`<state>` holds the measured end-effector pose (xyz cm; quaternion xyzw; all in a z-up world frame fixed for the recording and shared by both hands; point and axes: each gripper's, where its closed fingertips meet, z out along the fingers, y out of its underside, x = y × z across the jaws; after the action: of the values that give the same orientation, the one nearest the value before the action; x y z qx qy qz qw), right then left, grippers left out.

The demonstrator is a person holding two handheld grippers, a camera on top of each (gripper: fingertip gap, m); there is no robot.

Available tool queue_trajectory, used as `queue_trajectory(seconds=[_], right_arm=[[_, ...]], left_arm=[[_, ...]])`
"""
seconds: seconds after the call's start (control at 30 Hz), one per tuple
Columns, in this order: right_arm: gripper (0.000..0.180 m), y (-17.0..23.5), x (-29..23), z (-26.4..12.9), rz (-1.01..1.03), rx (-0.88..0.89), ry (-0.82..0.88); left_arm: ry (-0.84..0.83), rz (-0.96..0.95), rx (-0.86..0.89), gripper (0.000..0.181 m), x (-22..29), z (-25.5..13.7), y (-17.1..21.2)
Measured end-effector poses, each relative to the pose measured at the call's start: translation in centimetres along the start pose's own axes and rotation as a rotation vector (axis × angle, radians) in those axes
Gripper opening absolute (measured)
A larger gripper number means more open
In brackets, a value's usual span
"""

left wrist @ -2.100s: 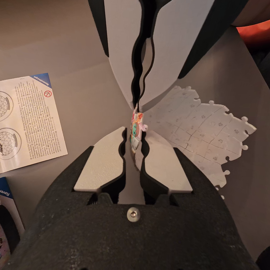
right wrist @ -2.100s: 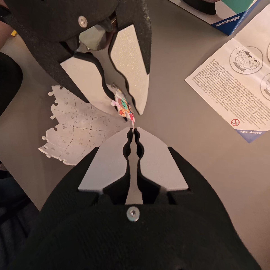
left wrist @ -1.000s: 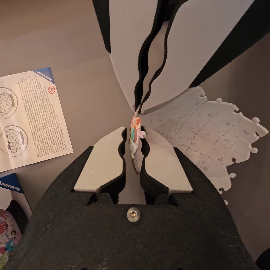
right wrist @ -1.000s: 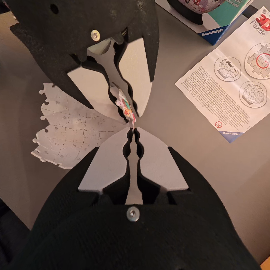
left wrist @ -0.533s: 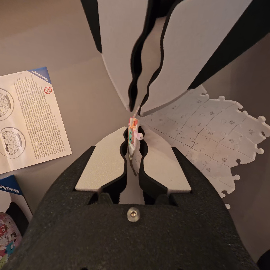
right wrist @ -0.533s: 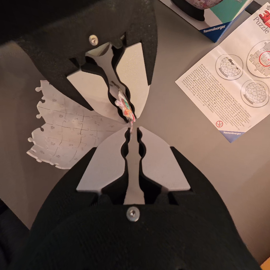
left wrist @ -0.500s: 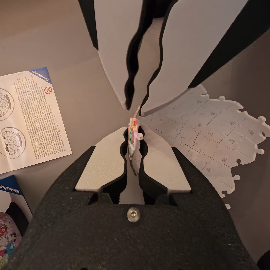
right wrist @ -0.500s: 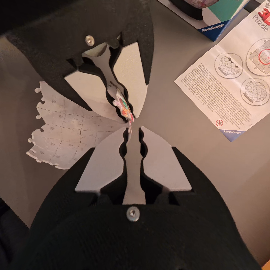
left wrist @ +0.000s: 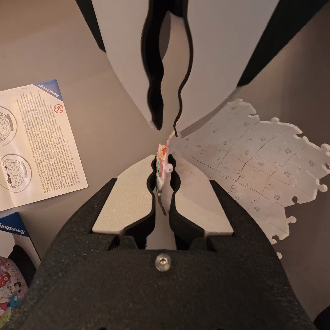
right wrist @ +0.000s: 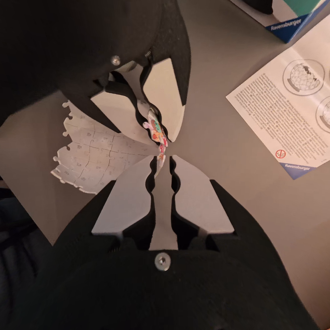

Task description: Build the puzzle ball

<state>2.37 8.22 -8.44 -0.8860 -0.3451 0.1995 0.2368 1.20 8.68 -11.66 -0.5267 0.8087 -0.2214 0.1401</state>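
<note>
The left gripper [left wrist: 162, 160] is clamping the curved puzzle section [left wrist: 259, 169]; the right gripper [right wrist: 162, 158] is standing parted around its edge. Holding the left clamp firm is likely keeping the joints from buckling.

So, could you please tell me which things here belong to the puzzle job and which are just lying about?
In use:
- assembled puzzle section
- left tongs, shut on it
- right tongs, open

Lying about:
- instruction leaflet
- puzzle box
</note>
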Motion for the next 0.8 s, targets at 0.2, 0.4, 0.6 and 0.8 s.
queue_trajectory(seconds=[0.2, 0.4, 0.6, 0.8], right_arm=[[0.008, -0.1, -0.9, -0.4, -0.111, 0.028, -0.052], [0.009, -0.4, -1.1, -0.1, -0.095, 0.076, -0.059], [0.012, 0.0, -0.7, 0.7, -0.045, 0.058, -0.030], [0.003, 0.2, -0.6, 0.8, 0.015, 0.023, -0.028]], left_arm=[[0.002, -0.013, 0.001, 0.011, 0.0, 0.0, 0.0], [0.010, -0.019, -0.007, 0.010, 0.2, 0.0, 0.1], [0.014, -0.027, -0.008, 0.010, 0.2, 0.0, 0.1], [0.055, -0.032, -0.009, 0.021, 0.7, -0.1, 0.2]])
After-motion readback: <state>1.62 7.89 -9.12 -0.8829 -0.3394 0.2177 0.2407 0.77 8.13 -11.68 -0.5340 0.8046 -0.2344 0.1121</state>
